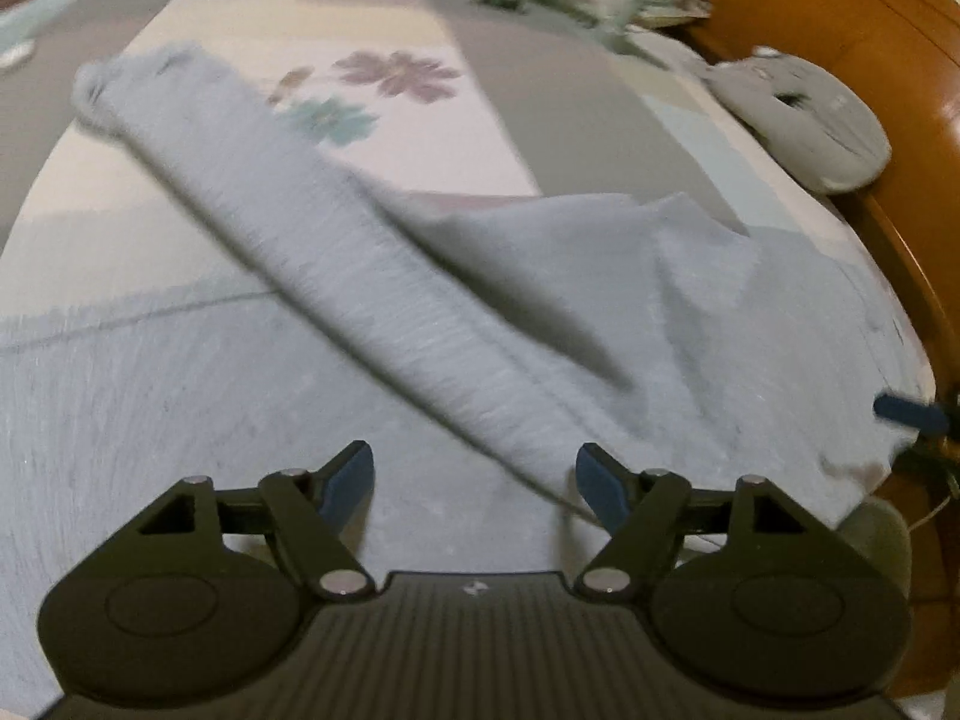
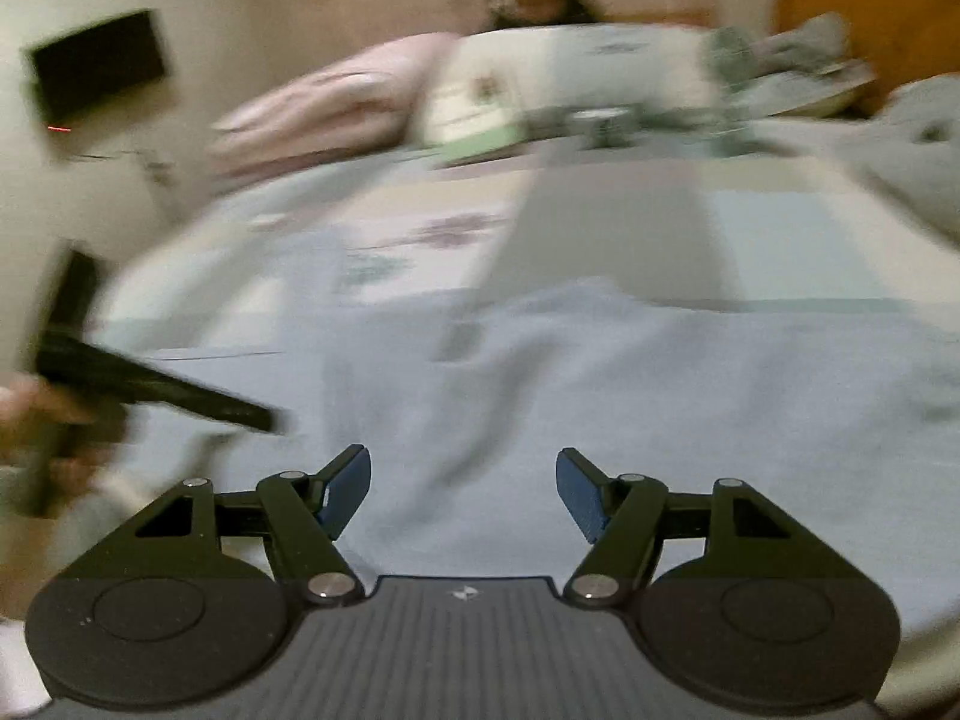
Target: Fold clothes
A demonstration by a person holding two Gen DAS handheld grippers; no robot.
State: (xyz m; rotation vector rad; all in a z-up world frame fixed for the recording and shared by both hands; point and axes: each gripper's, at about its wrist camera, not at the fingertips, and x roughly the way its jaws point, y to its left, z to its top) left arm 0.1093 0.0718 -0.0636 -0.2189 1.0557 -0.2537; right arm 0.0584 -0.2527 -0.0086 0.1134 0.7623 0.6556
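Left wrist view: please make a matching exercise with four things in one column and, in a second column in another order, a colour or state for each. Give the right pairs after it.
Things:
1. sleeve
2. left gripper
3. flower print
4. bed frame

Colour or state:
A. orange-brown wood
B. purple, printed on the bedsheet
C. light grey, laid slantwise across the garment
D. open, nothing between its blue pads

Pairs: 1-C, 2-D, 3-B, 4-A

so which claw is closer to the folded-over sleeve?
Left. The left claw hangs open right at the sleeve end. The right claw, also open, is over the shirt body.
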